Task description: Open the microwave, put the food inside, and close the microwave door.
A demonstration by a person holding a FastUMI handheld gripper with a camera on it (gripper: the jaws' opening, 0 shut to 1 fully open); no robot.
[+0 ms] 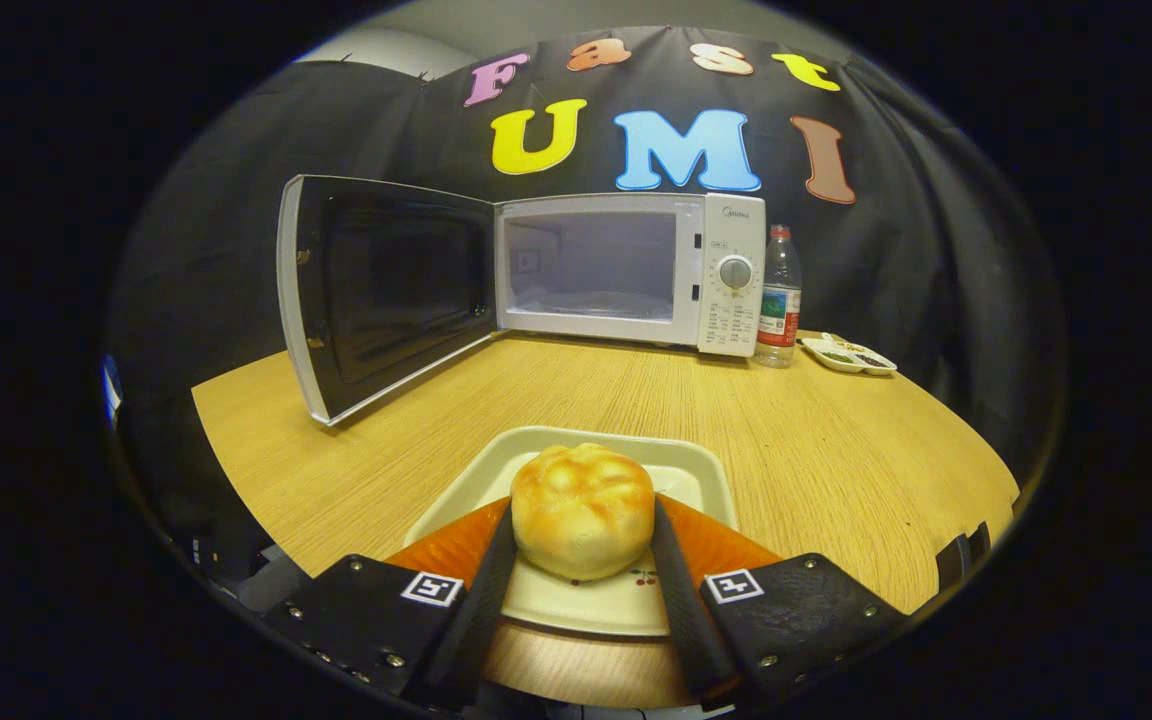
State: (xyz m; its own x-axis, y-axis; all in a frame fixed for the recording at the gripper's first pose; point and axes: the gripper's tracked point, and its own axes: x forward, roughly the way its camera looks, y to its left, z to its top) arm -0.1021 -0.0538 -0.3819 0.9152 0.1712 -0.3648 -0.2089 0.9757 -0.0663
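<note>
Pressing in from both sides, the two fingers of the gripper [583, 525] clamp a round golden bun [582, 510], one finger flat against its left flank and the other against its right. The bun sits between the fingers over a pale rectangular plate [696, 475], whose far rim shows just beyond it; whether the bun rests on the plate or is lifted slightly clear of it cannot be told. The plate lies on a round wooden table [816, 440]. Well beyond the fingers, at about twelve o'clock from the bun, a white microwave [731, 290] stands at the far side of the table with its cavity bare and lit. Its door [381, 290] is swung wide on the left hinge, reaching out toward eleven o'clock from the bun. A clear plastic bottle [779, 298] with a red cap stands upright just beside the microwave's right wall, and a small white divided dish [849, 356] lies near the bottle, at roughly one o'clock from the bun.
</note>
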